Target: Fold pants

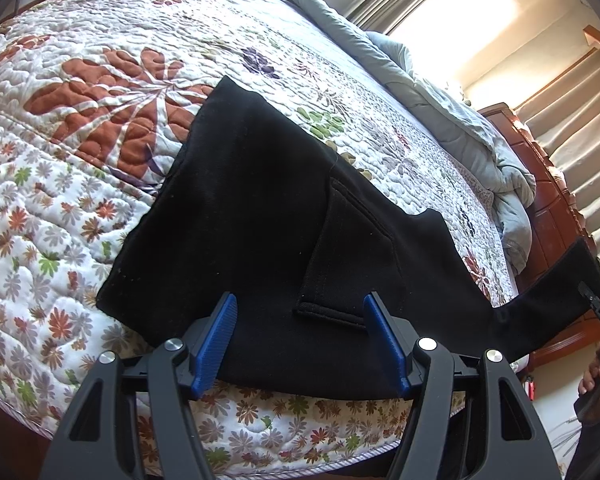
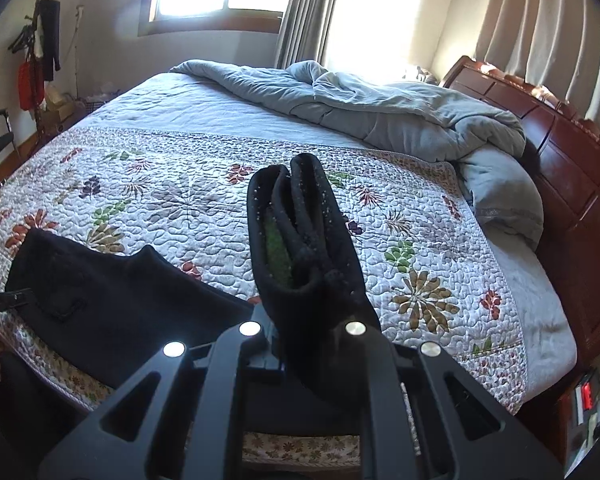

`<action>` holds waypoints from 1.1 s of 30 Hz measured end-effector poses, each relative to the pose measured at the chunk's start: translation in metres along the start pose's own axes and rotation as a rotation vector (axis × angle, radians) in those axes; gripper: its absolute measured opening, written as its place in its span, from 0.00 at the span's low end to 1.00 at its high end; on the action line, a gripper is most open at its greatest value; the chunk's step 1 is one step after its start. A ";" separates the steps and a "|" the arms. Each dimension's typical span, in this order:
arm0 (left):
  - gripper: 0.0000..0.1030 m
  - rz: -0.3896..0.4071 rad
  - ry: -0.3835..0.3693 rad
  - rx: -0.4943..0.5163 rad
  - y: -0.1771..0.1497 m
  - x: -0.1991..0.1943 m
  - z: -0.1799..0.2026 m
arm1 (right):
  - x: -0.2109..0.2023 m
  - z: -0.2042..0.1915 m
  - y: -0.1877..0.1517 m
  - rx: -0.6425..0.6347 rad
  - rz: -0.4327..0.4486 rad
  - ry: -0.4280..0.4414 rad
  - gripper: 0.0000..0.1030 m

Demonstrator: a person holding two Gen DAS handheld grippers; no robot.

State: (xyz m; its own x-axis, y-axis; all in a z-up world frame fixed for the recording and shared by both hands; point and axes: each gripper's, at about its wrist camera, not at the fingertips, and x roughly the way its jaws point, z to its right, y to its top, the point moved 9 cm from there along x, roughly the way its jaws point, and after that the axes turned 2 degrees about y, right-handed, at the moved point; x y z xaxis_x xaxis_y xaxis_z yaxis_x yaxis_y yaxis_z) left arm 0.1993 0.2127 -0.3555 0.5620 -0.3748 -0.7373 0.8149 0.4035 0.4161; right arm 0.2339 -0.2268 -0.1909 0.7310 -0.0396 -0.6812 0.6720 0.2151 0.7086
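Observation:
Black pants (image 1: 260,216) lie on the floral quilt (image 1: 80,92) at the bed's near edge, back pocket up. My left gripper (image 1: 300,340) is open, its blue pads (image 1: 216,344) apart just above the waist part, holding nothing. One leg stretches right and lifts off the bed (image 1: 548,292) to the other gripper. In the right wrist view my right gripper (image 2: 312,320) is shut on the bunched leg ends (image 2: 300,240) and holds them up over the bed; its fingers are hidden by the cloth. The rest of the pants (image 2: 112,292) lies at lower left.
A crumpled grey duvet (image 2: 380,108) lies at the head of the bed by the dark wooden headboard (image 2: 572,152). Curtains and bright windows stand behind. A coat rack (image 2: 40,40) and a chair are at far left. The bed edge runs just below my grippers.

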 end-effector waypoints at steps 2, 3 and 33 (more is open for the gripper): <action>0.64 0.000 0.000 0.000 0.000 0.000 0.000 | 0.003 -0.006 -0.001 -0.026 -0.004 -0.010 0.09; 0.64 0.001 0.001 0.000 0.000 0.000 0.000 | 0.004 -0.008 -0.002 -0.035 -0.005 -0.013 0.09; 0.64 0.012 -0.019 -0.019 0.001 -0.004 -0.006 | 0.055 -0.107 -0.028 -0.385 -0.052 -0.064 0.09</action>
State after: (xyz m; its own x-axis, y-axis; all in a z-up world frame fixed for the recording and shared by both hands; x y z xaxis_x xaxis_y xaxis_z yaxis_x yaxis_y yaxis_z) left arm 0.1973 0.2191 -0.3553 0.5747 -0.3856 -0.7218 0.8052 0.4237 0.4148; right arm 0.2427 -0.1307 -0.2674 0.7109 -0.1181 -0.6933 0.6237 0.5613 0.5439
